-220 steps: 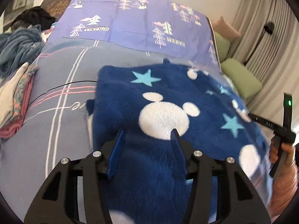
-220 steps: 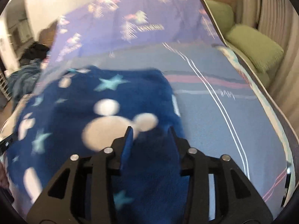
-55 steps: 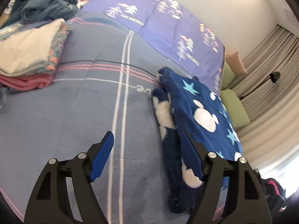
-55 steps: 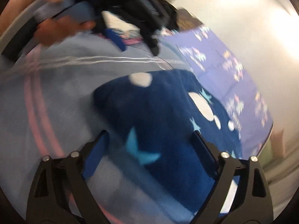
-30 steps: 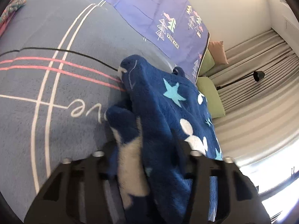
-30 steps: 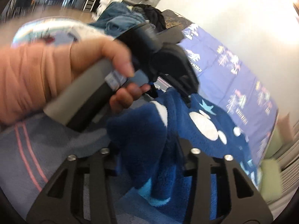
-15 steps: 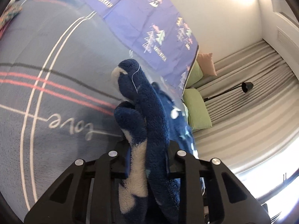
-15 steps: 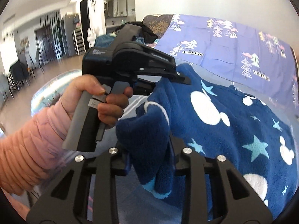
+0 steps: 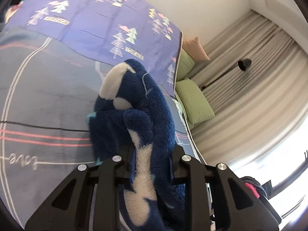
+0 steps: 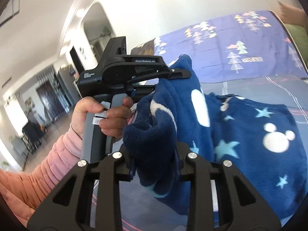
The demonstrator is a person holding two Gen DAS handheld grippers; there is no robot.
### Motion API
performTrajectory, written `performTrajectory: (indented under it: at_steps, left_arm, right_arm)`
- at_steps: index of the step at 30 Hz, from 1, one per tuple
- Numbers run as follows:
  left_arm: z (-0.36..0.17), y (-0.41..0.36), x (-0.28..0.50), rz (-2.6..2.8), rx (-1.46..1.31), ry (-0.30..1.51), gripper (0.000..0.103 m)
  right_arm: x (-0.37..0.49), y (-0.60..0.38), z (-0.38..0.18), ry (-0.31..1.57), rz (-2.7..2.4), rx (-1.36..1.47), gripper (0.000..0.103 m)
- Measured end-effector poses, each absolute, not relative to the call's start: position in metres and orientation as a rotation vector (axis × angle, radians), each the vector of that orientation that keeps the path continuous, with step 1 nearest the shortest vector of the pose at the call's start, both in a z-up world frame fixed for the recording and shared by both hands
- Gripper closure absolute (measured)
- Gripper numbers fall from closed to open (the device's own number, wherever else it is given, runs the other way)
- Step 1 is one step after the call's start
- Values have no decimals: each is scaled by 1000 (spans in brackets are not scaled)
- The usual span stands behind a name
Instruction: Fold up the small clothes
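So far I've got both tongs, the left gripper (image 9: pixel 152 162) and the right gripper (image 10: pixel 154 163), clamped on one edge of the blue fleece garment (image 10: pixel 250 134), lifted off the bed cover (image 9: pixel 48 96) while the rest lies flat, so the fold itself isn't laid over yet.

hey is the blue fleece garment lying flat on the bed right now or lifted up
Partly lifted. Both tools, left and right, pinch bunched edges of the blue fleece garment, raised off the bed; the rest still drapes on the cover.
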State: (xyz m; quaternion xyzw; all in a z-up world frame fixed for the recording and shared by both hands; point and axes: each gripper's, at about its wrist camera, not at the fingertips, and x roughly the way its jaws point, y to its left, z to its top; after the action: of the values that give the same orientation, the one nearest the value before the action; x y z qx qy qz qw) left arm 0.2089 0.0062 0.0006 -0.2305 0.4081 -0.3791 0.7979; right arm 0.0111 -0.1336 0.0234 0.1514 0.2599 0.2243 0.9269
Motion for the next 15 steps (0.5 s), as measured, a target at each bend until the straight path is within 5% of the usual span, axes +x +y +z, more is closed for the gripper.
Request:
performTrajectory:
  at_steps: [15]
  left_arm:
    - [18,-169,199,-870,-223,966,78]
  right_arm:
    - [-31,-283,-6,470,352,702,76]
